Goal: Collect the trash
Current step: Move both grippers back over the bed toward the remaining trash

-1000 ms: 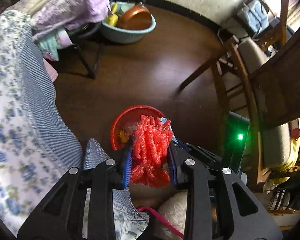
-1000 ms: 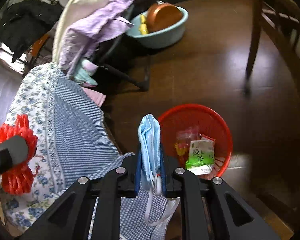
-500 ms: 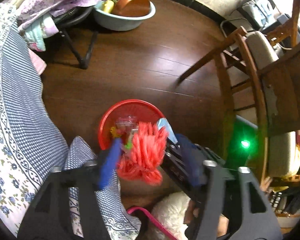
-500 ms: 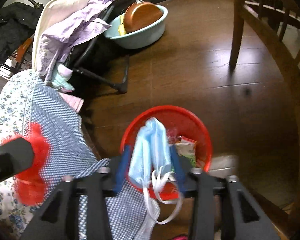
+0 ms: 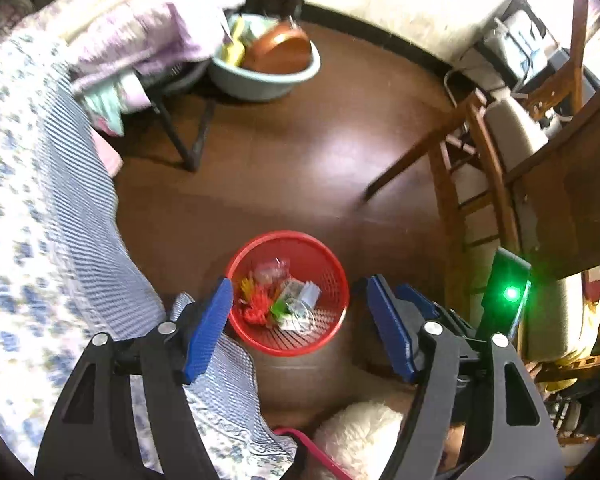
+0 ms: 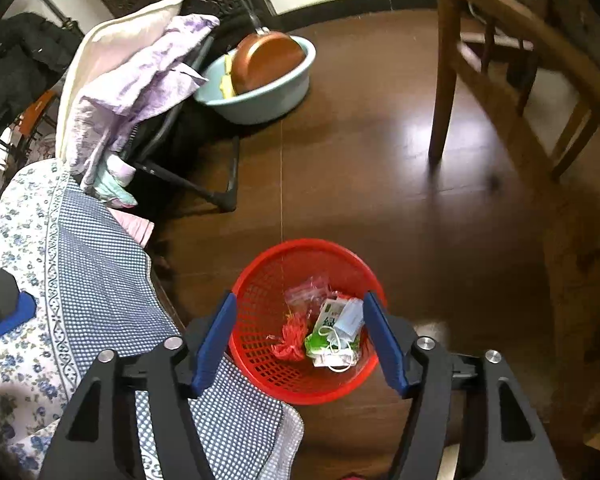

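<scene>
A red mesh basket (image 5: 332, 264) (image 6: 260, 280) stands on the dark wood floor below both grippers. In it lie a red foam net (image 5: 258, 306) (image 6: 292, 338), a blue face mask (image 5: 310, 292) (image 6: 350, 318), a green tea packet (image 6: 328, 320) and a clear wrapper (image 6: 306, 294). My left gripper (image 5: 300, 324) is open and empty above the basket. My right gripper (image 6: 300, 336) is open and empty above the basket. The left gripper's blue pad (image 6: 10, 318) shows at the left edge of the right wrist view.
A floral and checked cloth (image 5: 40, 220) (image 6: 96, 280) covers a surface at left. A teal basin with a copper pan (image 5: 268, 64) (image 6: 264, 76) sits at the back beside a clothes-draped folding chair (image 6: 140, 80). Wooden chairs (image 5: 480, 168) (image 6: 520, 100) stand at right.
Both grippers opened. The red foam net fell from the left gripper and the blue mask fell from the right gripper into the red basket.
</scene>
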A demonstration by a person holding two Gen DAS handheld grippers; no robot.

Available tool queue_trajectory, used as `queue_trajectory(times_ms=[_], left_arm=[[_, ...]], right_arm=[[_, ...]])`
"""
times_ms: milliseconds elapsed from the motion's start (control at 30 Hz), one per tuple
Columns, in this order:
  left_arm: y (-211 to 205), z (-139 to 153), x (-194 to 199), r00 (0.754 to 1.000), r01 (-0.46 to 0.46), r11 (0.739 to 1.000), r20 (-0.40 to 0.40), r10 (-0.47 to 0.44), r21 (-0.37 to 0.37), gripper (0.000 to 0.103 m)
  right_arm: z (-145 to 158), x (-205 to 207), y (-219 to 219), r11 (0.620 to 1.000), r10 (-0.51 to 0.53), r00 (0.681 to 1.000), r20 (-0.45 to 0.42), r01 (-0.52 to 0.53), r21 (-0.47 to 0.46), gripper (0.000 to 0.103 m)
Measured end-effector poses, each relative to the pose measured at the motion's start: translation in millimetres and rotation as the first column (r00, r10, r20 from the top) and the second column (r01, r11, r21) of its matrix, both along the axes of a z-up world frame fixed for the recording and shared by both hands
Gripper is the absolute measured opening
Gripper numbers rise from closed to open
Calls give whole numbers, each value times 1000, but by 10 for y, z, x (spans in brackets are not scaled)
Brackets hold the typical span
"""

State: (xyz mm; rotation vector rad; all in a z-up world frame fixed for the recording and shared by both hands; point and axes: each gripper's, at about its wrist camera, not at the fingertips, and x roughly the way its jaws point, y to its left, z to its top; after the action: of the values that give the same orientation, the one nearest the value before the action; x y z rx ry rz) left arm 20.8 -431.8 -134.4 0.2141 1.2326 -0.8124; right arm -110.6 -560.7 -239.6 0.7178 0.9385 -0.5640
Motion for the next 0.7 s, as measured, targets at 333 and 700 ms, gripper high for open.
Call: queue_trajectory(times_ms=[333, 700], left_arm=[[760, 687, 228, 987, -106, 992, 110, 113, -69, 79], [2360, 1273, 697, 895, -382, 915, 195, 402, -132, 83]], right_arm=[[1069, 248, 538, 988, 104, 985, 141, -86, -129, 87], [1812, 968, 1807, 921, 351, 920, 173, -306, -243, 91]])
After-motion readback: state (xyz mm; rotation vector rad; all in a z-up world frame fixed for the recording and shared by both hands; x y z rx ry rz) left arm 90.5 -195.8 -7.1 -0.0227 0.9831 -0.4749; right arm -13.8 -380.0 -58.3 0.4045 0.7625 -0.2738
